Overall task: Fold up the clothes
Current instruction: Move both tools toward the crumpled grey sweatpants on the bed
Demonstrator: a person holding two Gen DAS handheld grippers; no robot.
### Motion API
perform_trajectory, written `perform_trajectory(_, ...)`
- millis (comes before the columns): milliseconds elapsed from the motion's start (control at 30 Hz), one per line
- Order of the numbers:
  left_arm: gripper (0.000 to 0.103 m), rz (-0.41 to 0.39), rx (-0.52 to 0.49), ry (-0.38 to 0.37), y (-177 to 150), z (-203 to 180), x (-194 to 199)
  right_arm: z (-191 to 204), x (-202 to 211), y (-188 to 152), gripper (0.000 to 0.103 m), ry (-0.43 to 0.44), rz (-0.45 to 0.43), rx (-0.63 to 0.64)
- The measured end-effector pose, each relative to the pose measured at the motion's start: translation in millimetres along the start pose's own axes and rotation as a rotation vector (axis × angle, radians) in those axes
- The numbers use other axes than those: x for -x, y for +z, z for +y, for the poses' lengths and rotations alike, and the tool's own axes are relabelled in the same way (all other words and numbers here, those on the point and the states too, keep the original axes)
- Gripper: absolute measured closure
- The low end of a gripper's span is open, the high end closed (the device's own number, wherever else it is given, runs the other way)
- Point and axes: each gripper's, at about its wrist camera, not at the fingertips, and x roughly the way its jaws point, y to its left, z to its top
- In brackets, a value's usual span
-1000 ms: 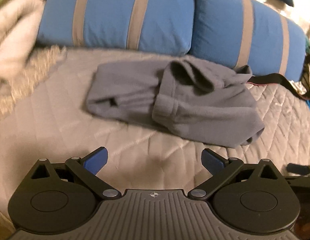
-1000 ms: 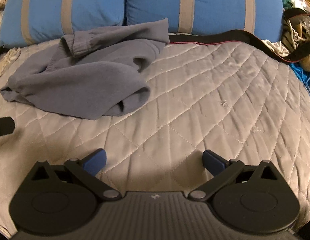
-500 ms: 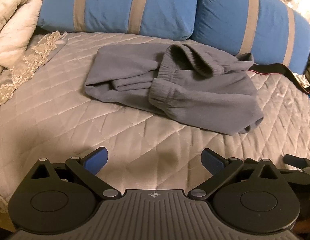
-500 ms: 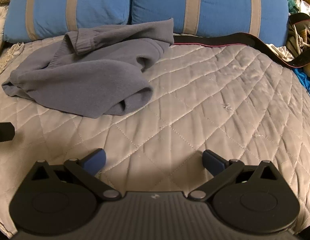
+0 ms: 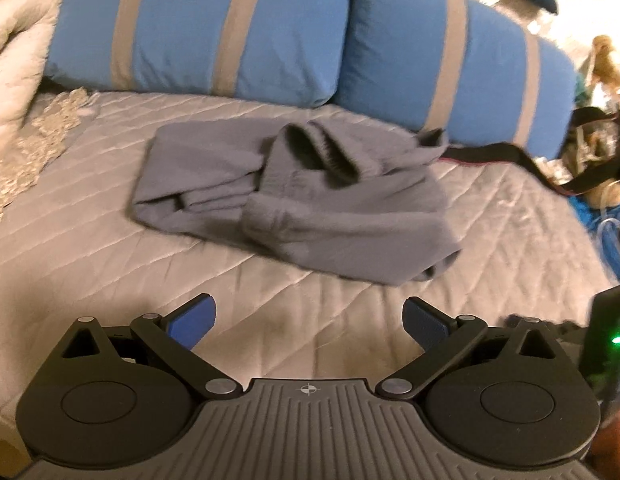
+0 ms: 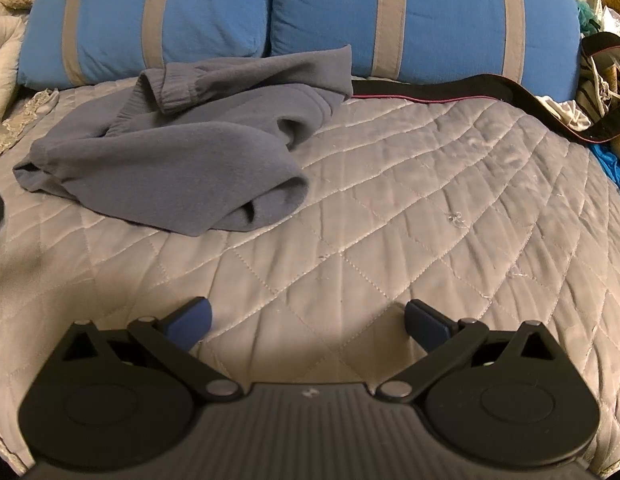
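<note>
while the grey sweatpants (image 5: 294, 196) lie crumpled on the quilt (image 6: 430, 208), left gripper (image 5: 308, 322) and right gripper (image 6: 306, 320) hover spread wide, holding nothing.

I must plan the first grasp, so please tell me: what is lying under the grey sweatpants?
The grey sweatpants lie crumpled on the quilted bedspread. One corner touches the black strap. Anything beneath the bunched folds is covered.
</note>
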Motion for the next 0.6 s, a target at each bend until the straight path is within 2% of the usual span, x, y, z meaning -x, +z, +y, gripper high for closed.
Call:
perform_trajectory(167,0.001,-0.074,-0.027,-0.011,18,3,5,1,-4,1,0.001,-0.009,-0.018,-0.003)
perform_trajectory(300,0.001,-0.105,-0.037,-0.005,41,15,-1,-1,0,-4,0.001,-0.009,-0.032,0.003)
perform_trajectory(467,0.001,-0.160,-0.082,0.026,51,30,-9,6,-1,-2,0.001,-0.027,-0.013,0.009)
perform_trajectory(600,0.001,-0.119,-0.087,0.095,48,32,-16,8,2,-4,0.001,-0.052,-0.027,0.045)
